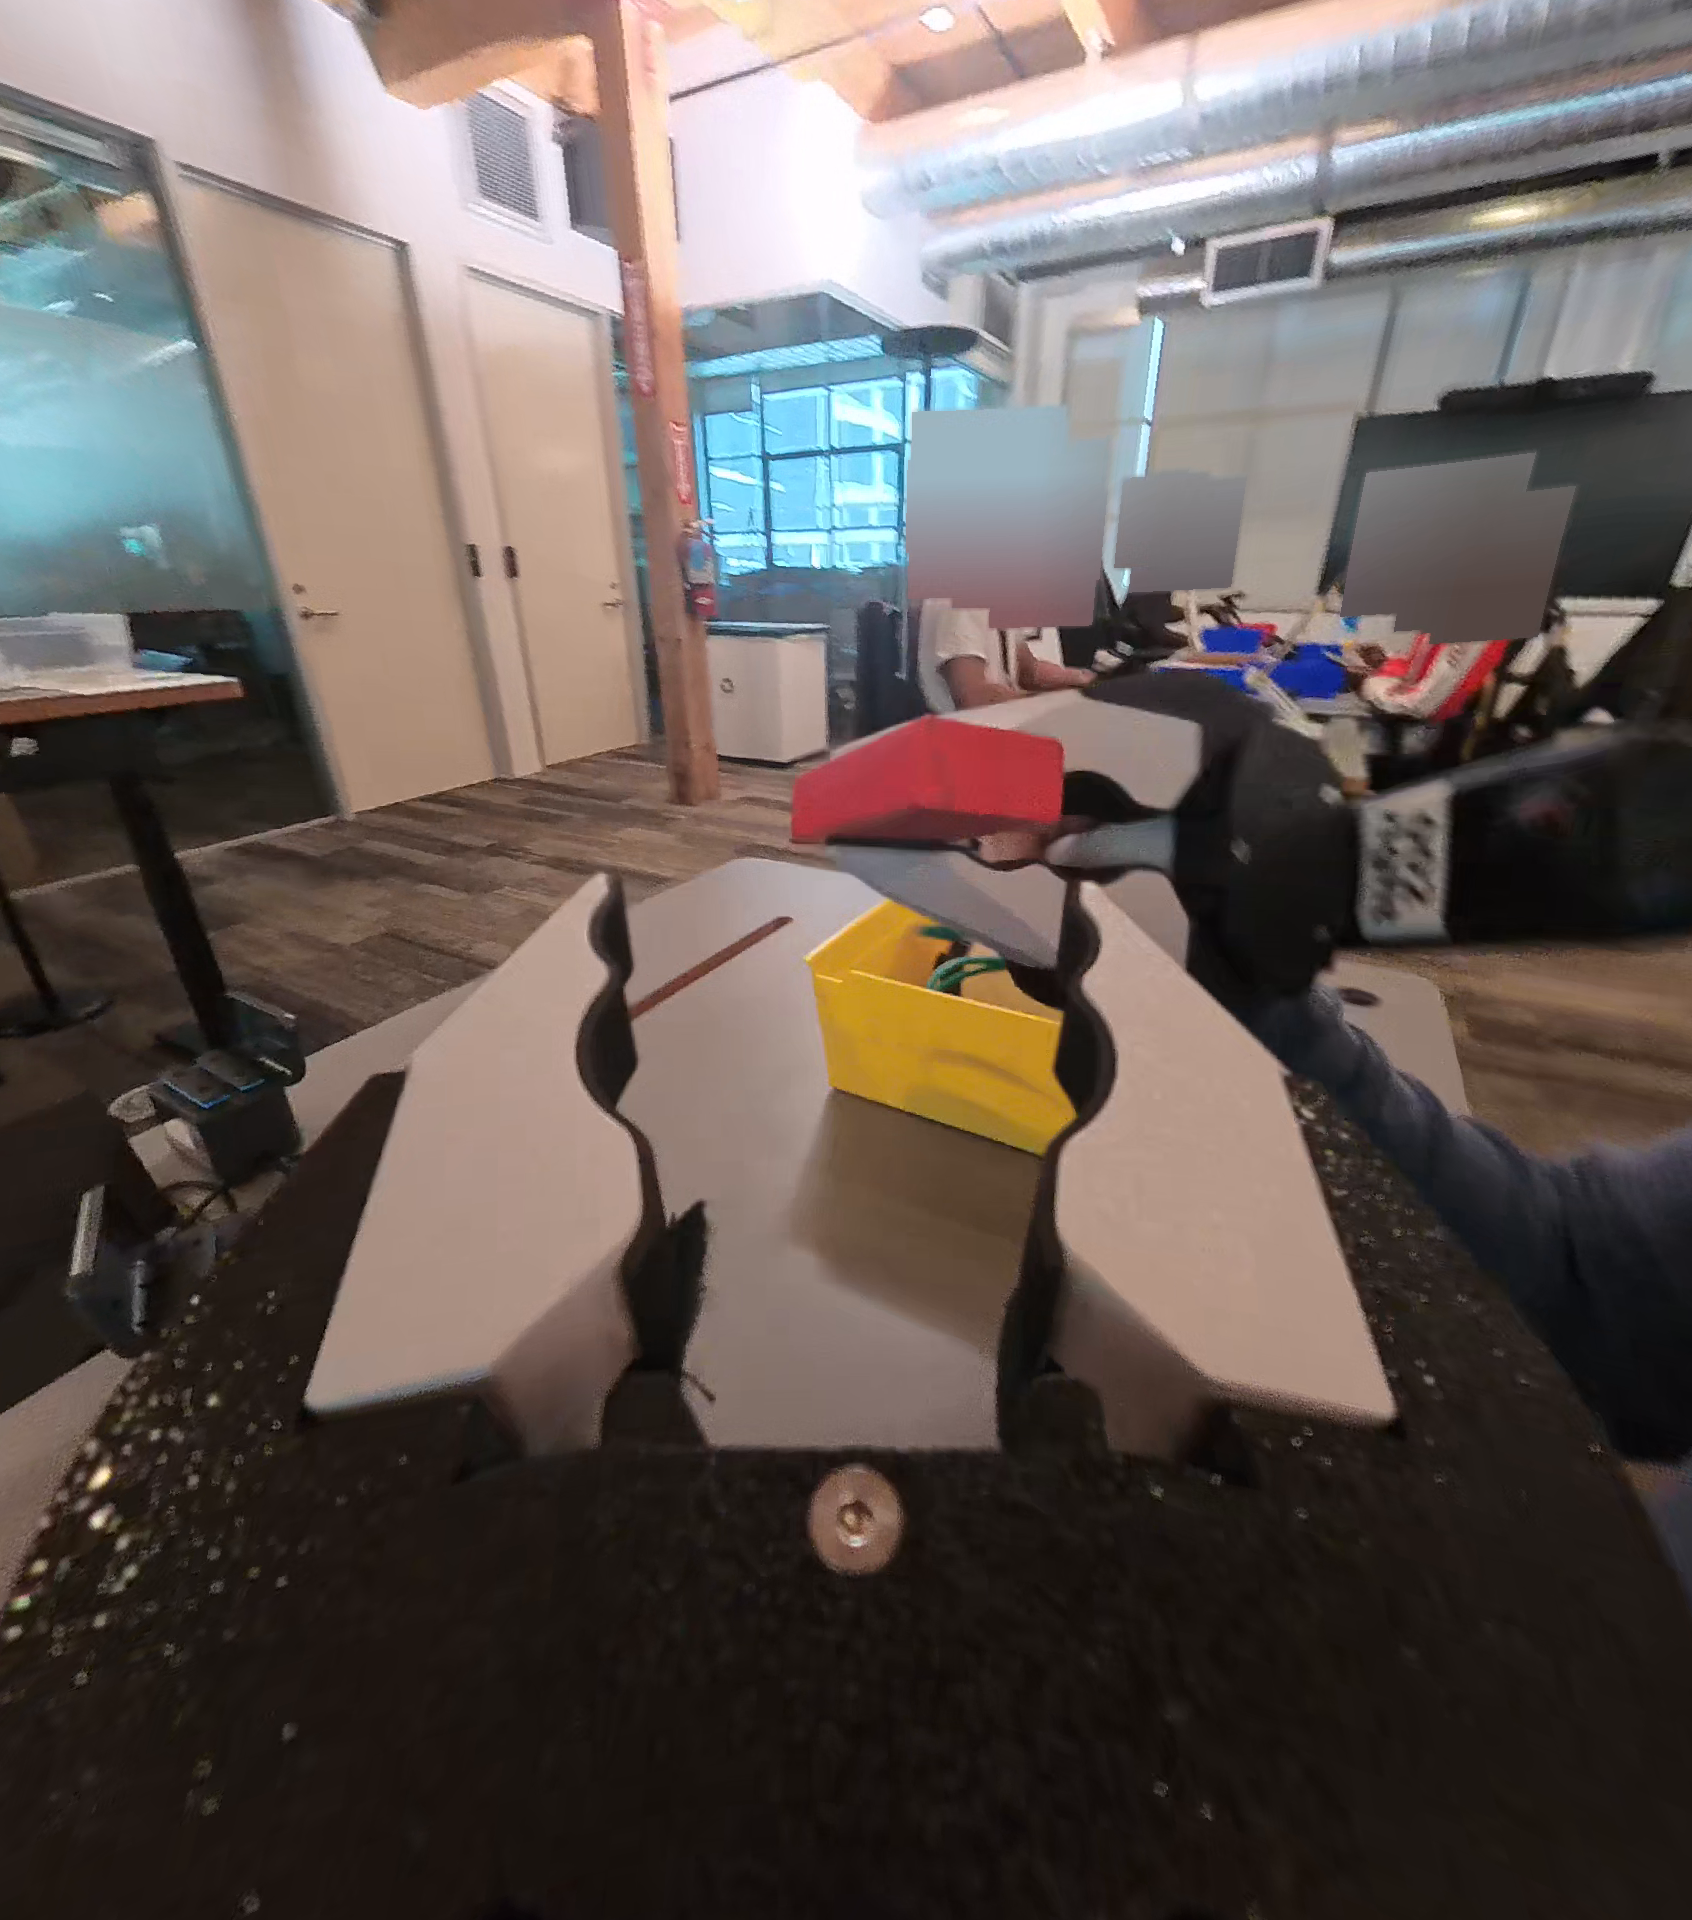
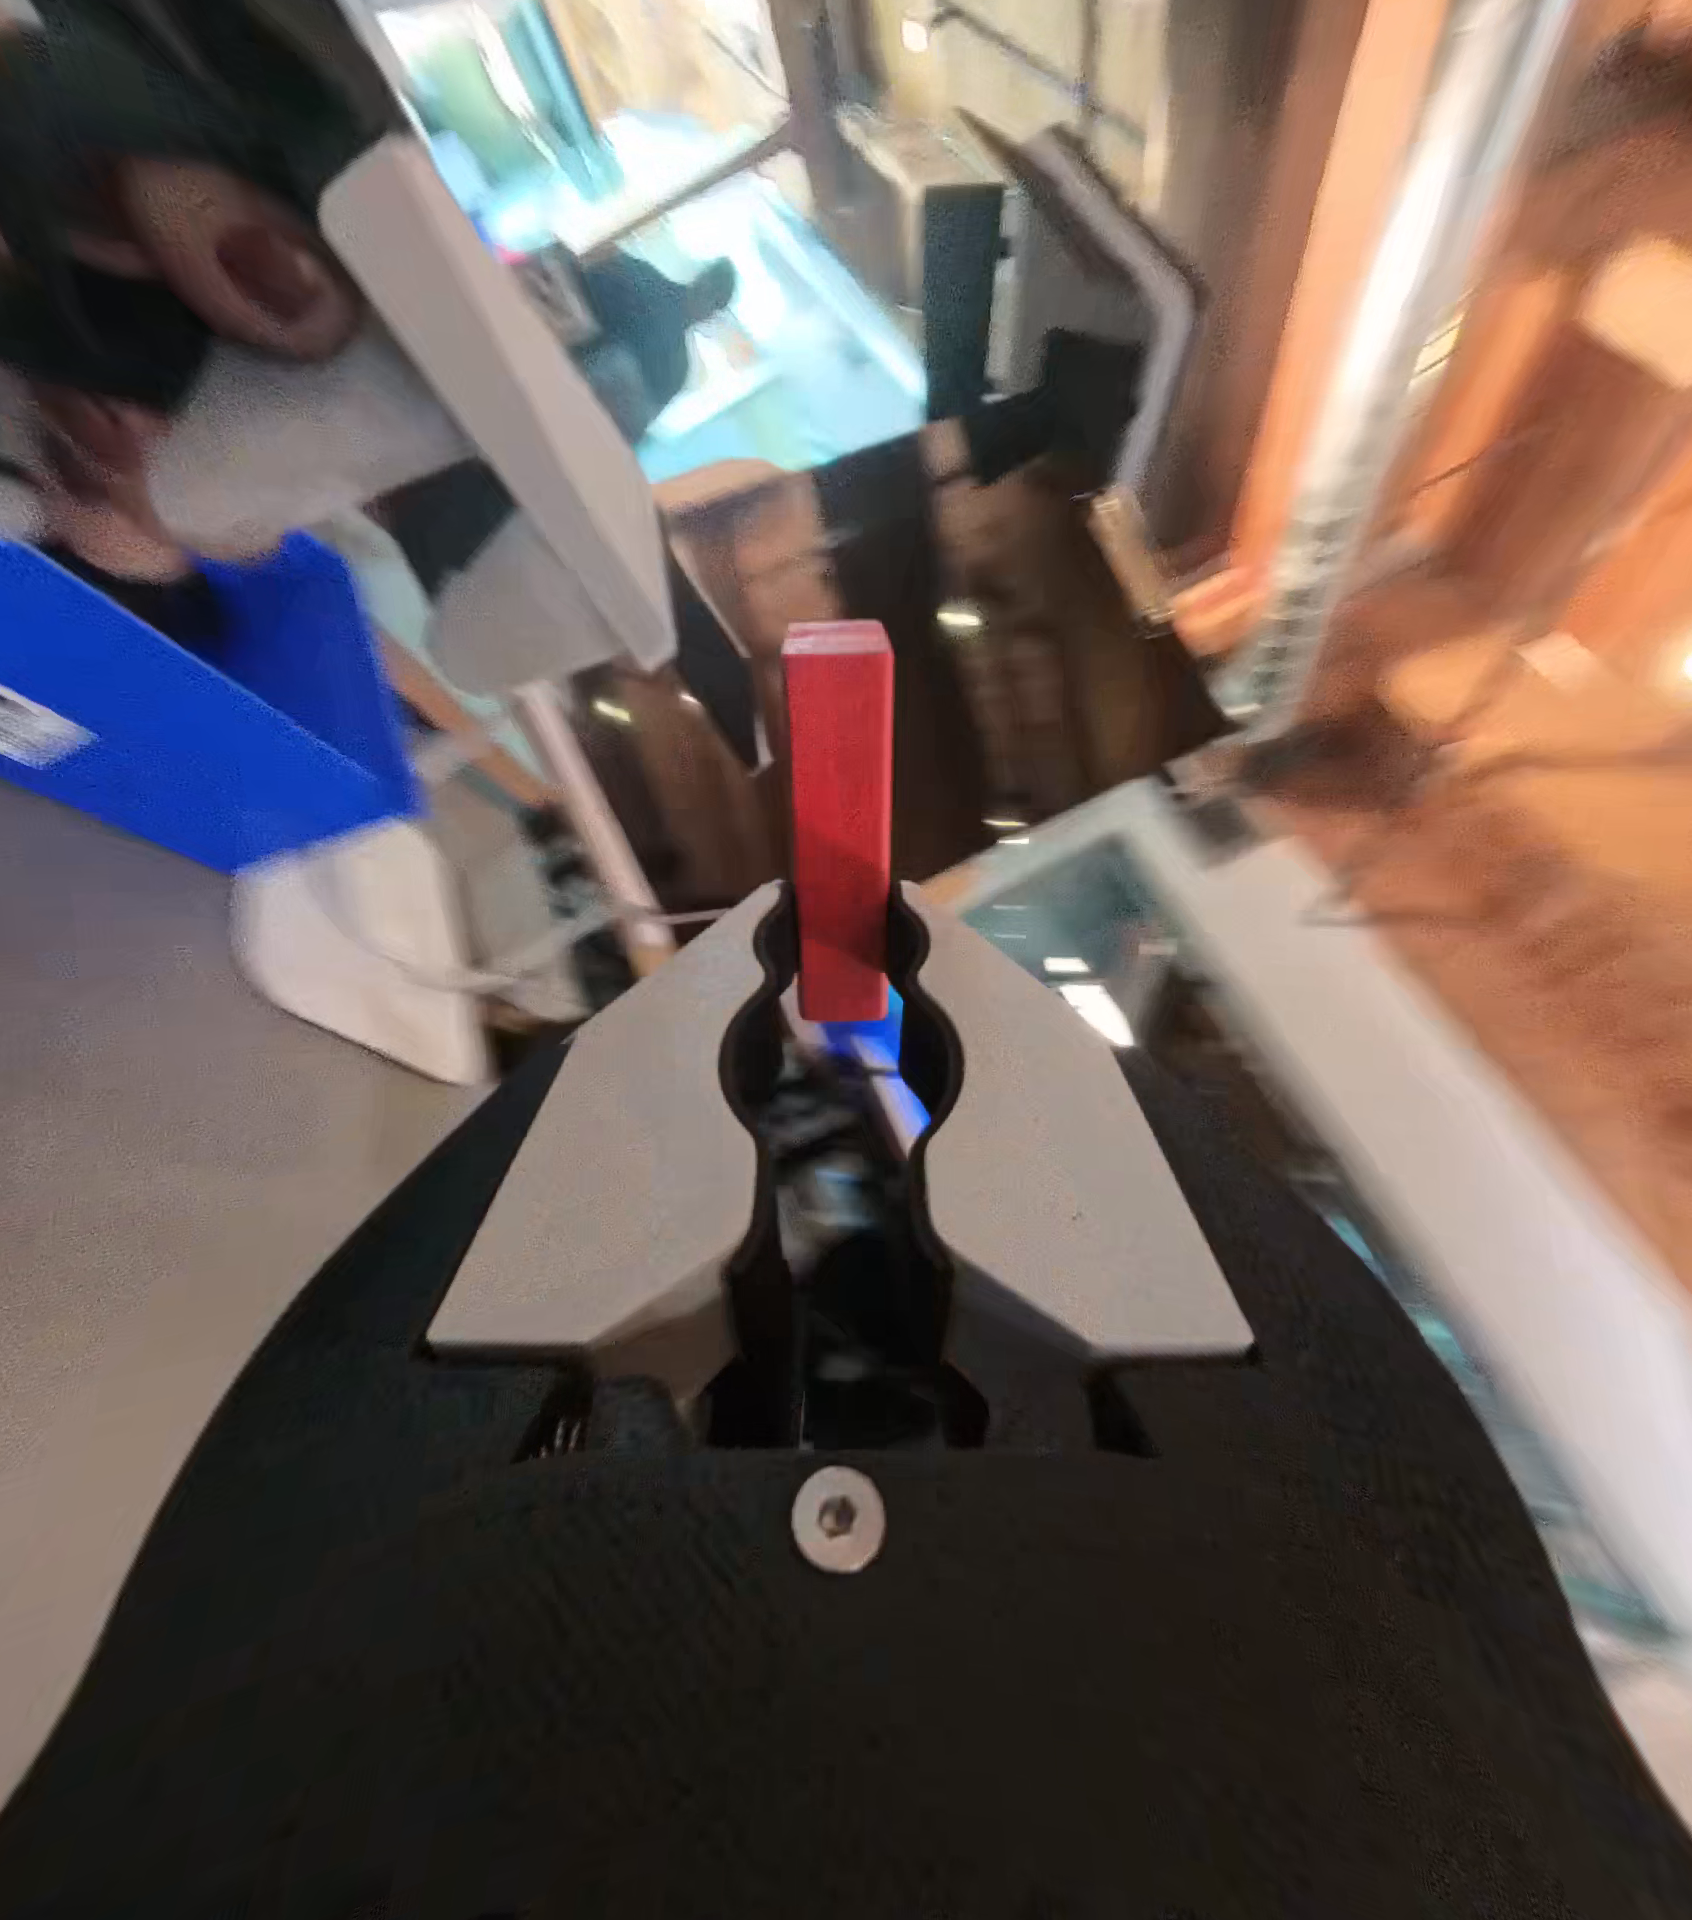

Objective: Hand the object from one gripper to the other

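A red rectangular block (image 2: 837, 790) is clamped between the fingertips of my right gripper (image 2: 840, 904), and most of its length sticks out past the tips. In the left wrist view the block (image 1: 925, 790) and the right gripper's grey fingers (image 1: 956, 904) come in from the right. They sit just above and beyond my left gripper's right fingertip. My left gripper (image 1: 847, 914) is open wide and empty, a little below the block. Its grey fingers (image 2: 509, 416) show blurred at the upper left of the right wrist view, apart from the block.
A yellow bin (image 1: 925, 1049) with green items inside stands on the grey table (image 1: 904, 1226) below both grippers. A blue bin (image 2: 146, 675) is at the left of the right wrist view. A desk (image 1: 42, 707) stands at the far left. People sit in the background at right.
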